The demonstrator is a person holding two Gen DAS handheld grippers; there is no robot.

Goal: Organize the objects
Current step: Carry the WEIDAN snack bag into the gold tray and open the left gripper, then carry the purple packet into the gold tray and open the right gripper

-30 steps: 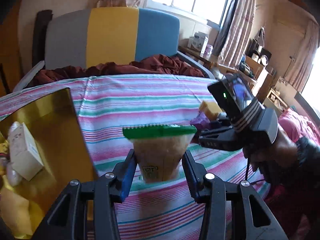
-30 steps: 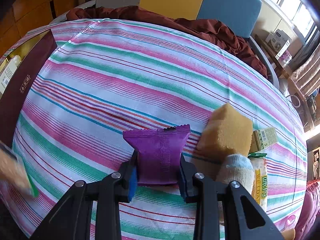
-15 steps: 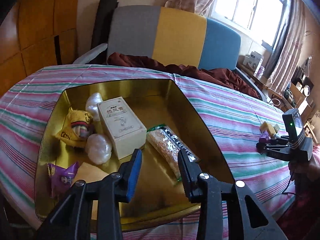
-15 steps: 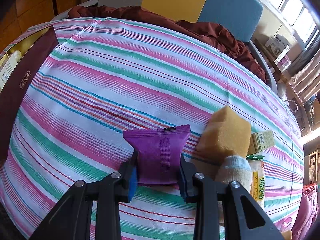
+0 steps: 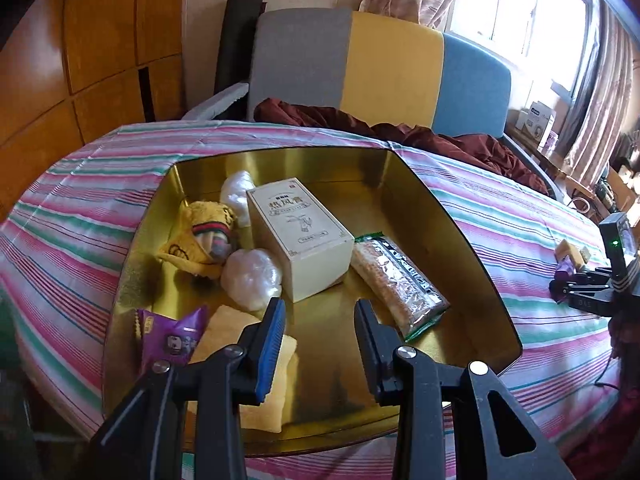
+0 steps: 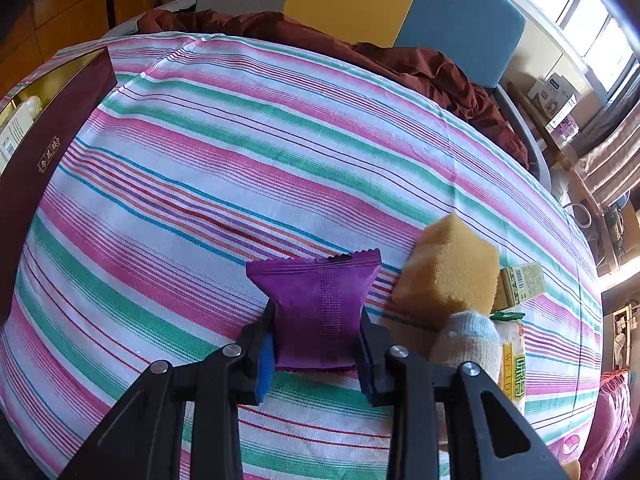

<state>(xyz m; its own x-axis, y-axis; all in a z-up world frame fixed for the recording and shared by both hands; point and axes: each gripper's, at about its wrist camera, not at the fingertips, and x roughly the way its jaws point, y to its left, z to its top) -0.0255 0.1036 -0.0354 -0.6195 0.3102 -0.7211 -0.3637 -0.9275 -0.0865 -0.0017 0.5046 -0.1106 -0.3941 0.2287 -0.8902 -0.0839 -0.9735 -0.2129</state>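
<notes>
My left gripper (image 5: 318, 320) hovers over the open gold-lined box (image 5: 460, 220), its jaws a narrow gap apart with nothing between them. The green-edged snack packet (image 5: 400, 276) lies in the box beside a cream carton (image 5: 300, 236). Also in the box are a purple packet (image 5: 170, 336), two white wrapped balls (image 5: 252, 280), a yellow knitted piece (image 5: 200, 232) and a yellow sponge (image 5: 224, 328). My right gripper (image 6: 318, 348) is shut on another purple packet (image 6: 320, 300), low over the striped cloth.
Right of the held packet sit a yellow sponge block (image 6: 448, 268), a small green-yellow carton (image 6: 522, 284), a white-and-blue sock (image 6: 468, 340) and a yellow packet (image 6: 512, 364). The box's maroon wall (image 6: 52, 140) stands far left. Dark red fabric (image 6: 420, 64) lies behind the table.
My left gripper swung from the table's middle over to the gold box, and the green-edged packet it held now lies inside. Its jaws have narrowed. The right gripper has not moved.
</notes>
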